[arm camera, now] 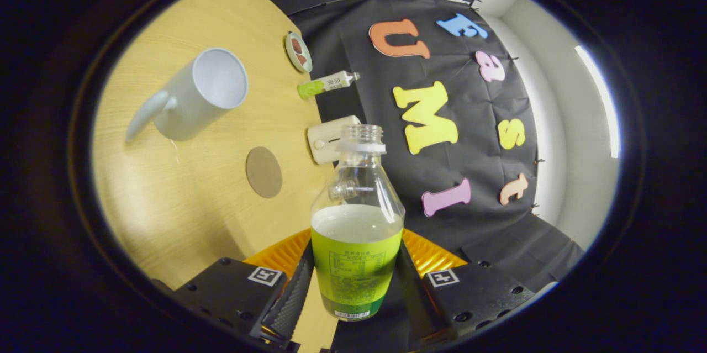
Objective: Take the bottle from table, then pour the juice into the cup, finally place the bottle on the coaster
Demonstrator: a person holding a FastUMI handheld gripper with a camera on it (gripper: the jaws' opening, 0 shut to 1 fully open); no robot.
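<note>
Gripper (353, 286): closed on the open bottle (357, 231).
Cup (193, 93): at ten o'clock from the bottle.
Coaster (264, 172): nearer, same side.
Risk: tilting early likely spills juice on the surface (182, 198).

Sharp, evenly lit fisheye view; edges curve, strip light (599, 101) glares.

On the light wooden table (182, 198), by the black cloth wall (353, 21), sit a round badge-like disc (299, 51), a small green-and-white tube (327, 84) lying beside it, and a cream box-shaped device (330, 139).
</note>
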